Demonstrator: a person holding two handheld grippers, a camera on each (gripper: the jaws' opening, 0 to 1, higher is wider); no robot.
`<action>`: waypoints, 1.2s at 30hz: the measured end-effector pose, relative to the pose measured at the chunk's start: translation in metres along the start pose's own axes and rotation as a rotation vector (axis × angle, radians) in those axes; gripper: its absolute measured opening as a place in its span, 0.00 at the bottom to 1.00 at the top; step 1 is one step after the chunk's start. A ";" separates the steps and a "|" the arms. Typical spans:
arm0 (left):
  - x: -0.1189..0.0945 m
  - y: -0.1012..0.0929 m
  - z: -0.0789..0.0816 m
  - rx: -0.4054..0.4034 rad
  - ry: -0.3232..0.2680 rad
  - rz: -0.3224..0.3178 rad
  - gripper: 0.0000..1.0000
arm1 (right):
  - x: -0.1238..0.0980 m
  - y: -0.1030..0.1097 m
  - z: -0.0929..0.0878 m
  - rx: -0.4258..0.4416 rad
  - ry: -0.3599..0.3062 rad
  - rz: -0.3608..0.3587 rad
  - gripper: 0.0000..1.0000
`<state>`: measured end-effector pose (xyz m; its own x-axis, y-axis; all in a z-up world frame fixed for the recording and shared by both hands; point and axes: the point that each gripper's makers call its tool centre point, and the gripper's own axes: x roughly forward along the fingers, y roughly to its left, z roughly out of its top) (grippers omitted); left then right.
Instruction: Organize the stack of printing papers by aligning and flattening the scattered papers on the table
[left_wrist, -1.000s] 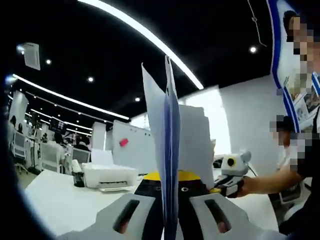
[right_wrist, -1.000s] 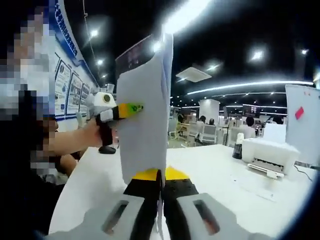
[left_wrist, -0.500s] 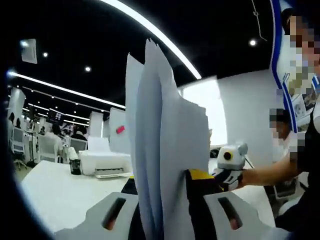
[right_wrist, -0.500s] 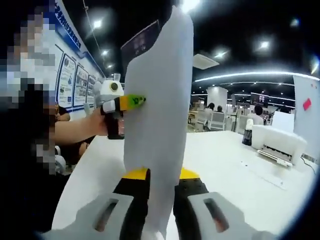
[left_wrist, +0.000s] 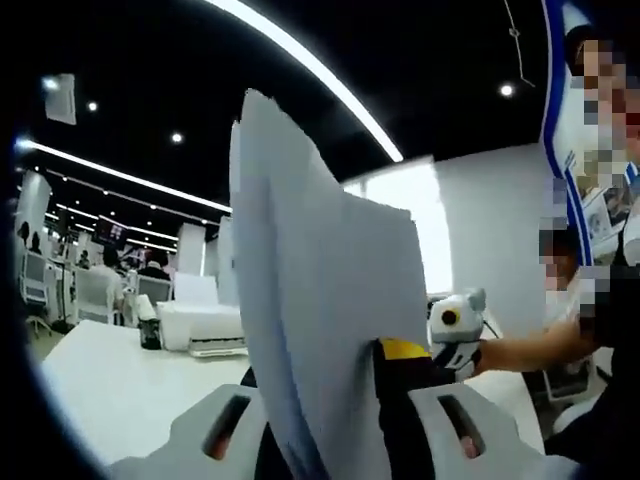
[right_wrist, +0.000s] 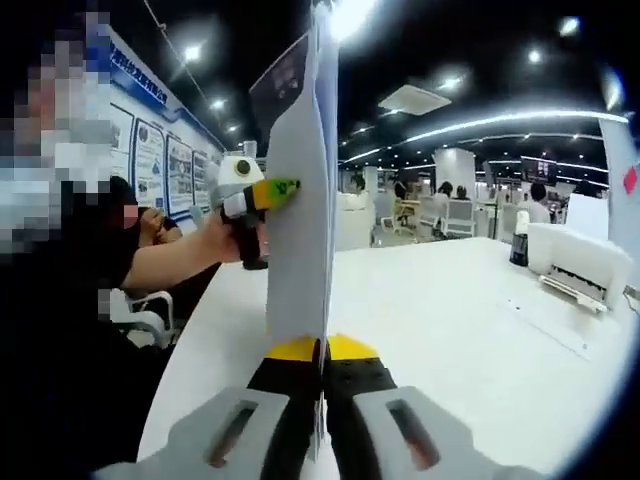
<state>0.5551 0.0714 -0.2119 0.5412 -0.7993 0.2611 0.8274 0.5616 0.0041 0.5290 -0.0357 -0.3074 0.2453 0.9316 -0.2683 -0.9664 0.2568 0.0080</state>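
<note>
A stack of white printing papers (left_wrist: 320, 300) stands upright above the white table (left_wrist: 120, 390), held from two sides. My left gripper (left_wrist: 330, 440) is shut on its lower edge, and the sheets fan slightly with their broad face turned to this view. My right gripper (left_wrist: 455, 335), held by a hand, comes in from the right behind the sheets. In the right gripper view the papers (right_wrist: 300, 220) stand nearly edge-on, with my right gripper (right_wrist: 322, 380) shut on their bottom. The left gripper (right_wrist: 250, 200) clamps the stack's far edge with its yellow-green tip.
A white printer (left_wrist: 205, 328) sits at the table's far side, also seen as the printer (right_wrist: 580, 275), with a dark bottle (left_wrist: 150, 333) beside it. A seated person is close by on the left of the table (right_wrist: 450, 340). Office chairs and people stand far back.
The held stack has turned: in the left gripper view it went from edge-on to broad-faced and fanned, and in the right gripper view it is edge-on again after showing broader. Both grippers keep their hold.
</note>
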 end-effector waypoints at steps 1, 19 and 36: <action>-0.001 0.000 0.002 0.004 -0.003 0.000 0.28 | -0.003 -0.002 0.004 -0.022 0.009 -0.011 0.00; 0.015 -0.020 -0.016 0.021 0.061 -0.053 0.25 | 0.007 -0.008 -0.042 -0.033 -0.040 -0.169 0.16; 0.021 -0.026 -0.010 -0.015 0.039 -0.079 0.25 | -0.003 -0.005 0.016 -0.034 -0.134 -0.155 0.19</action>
<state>0.5462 0.0380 -0.2160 0.4790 -0.8492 0.2224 0.8700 0.4930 0.0085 0.5346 -0.0353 -0.2914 0.3971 0.9081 -0.1327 -0.9178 0.3930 -0.0570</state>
